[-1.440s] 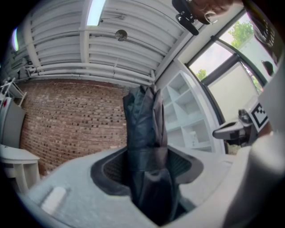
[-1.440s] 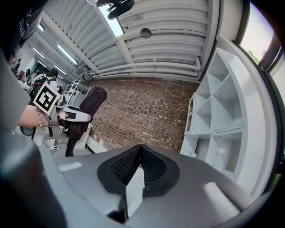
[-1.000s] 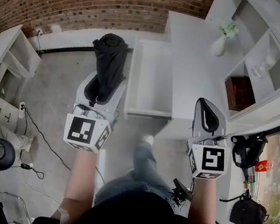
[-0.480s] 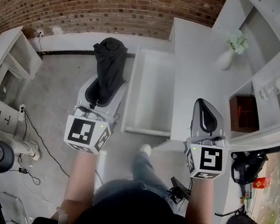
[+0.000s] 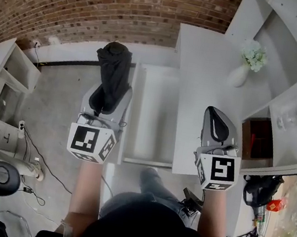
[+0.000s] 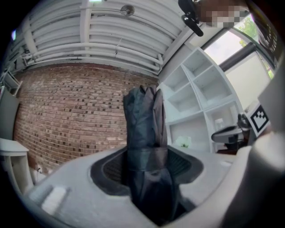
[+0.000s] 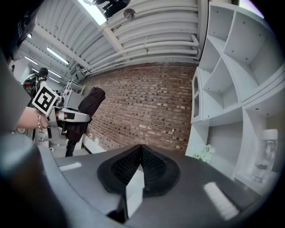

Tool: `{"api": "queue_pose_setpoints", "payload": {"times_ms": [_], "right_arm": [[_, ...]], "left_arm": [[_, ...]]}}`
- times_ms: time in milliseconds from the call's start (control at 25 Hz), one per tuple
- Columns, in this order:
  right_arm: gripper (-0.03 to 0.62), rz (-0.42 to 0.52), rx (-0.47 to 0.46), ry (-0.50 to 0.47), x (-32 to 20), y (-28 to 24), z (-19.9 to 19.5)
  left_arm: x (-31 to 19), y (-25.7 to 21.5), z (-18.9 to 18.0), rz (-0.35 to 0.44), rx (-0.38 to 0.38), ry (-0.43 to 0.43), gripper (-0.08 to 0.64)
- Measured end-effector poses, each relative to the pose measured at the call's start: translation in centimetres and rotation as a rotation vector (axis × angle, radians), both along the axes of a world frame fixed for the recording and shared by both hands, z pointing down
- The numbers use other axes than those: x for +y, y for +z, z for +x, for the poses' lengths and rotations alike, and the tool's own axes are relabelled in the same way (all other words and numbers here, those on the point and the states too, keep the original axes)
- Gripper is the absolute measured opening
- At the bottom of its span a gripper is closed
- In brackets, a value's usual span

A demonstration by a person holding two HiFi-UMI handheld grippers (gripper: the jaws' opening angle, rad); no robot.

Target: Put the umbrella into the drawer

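1. Two grippers are out in front of the person, both pointing level toward the brick wall (image 5: 100, 1).
2. Far left, a low white shelf unit (image 5: 7, 73) stands on the grey floor.
3. Next, the left gripper (image 5: 109, 93) is clamped on the folded black umbrella (image 5: 114, 65), with both pads pressing its lower part.
4. From the left gripper view, the umbrella (image 6: 144, 129) stands up out of the left gripper (image 6: 147, 171), its bunched top reaching well past the jaw tips.
5. In the head view, the umbrella sits just left of the open white drawer (image 5: 155, 110), over the floor and not inside it.
6. Right of the drawer comes the white cabinet top (image 5: 200, 73).
7. Over its near part, the right gripper (image 5: 218, 125) has its jaws pressed together with nothing between them; the right gripper view (image 7: 140, 153) shows the pads meeting.
8. Further right, a white vase of pale flowers (image 5: 240, 73) stands on the cabinet top, with white cubby shelves (image 5: 291, 65) beyond it.
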State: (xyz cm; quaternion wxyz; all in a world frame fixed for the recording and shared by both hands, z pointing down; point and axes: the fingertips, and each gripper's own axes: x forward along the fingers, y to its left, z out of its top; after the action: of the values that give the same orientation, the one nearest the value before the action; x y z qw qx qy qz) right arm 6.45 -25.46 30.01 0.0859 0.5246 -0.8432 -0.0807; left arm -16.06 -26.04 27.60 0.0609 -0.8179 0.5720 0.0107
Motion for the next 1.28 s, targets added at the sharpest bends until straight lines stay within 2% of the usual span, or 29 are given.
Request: {"api": "queue_pose_setpoints", "payload": {"times_ms": [280,560,1000,1280], "right_arm": [[0.003,-0.052,-0.01,0.012,-5.4,1.6,2.4],[0.003,-0.075,-0.022,0.03,-8.3,3.1,4.1],[0.003,-0.143,-0.017,0.102,-8.8,5.7,5.4],[0.003,-0.174,-0.01,0.142,-8.2,7.6,5.6]], "left_arm": [[-6.1,1.6,2.1,-0.058,0.017,0.006,0.242],[-10.1,5.0,3.9,-0.153,0.028,0.036,0.242],[-13.7,12.2,6.7,-0.361,0.051,0.118,0.242],[-14.3,18.4,7.7,-0.534,0.09,0.12,0.242]]}}
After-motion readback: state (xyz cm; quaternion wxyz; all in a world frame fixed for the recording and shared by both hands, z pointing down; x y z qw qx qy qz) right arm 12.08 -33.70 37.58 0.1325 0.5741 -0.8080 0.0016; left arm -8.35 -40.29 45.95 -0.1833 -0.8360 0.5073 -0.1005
